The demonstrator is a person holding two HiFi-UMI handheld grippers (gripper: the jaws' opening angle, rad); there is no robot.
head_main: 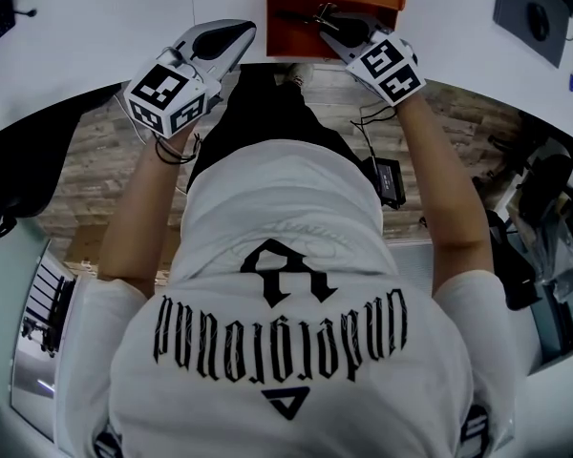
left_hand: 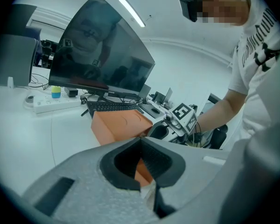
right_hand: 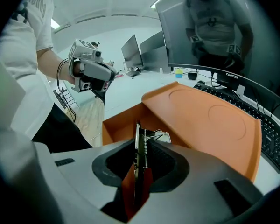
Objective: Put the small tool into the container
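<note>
The right claw [right_hand: 139, 141] is clamped on the tool [right_hand: 138, 171]. The tool is a thin metal piece with a small spring, standing on edge between the pads. Its tip projects past the fingertips, over the open orange container [right_hand: 119, 125]. Contact with the container floor cannot be determined.

The left claw [left_hand: 141, 138] has its pads together and holds nothing. It is beside the container, apart from it.

The container stands on the white bench [head_main: 95, 36].

Legible writing:
- "coocaa" on the lower bezel of the monitor [right_hand: 214, 31].
- "underground" on the shirt [head_main: 286, 337], seen upside down.
</note>
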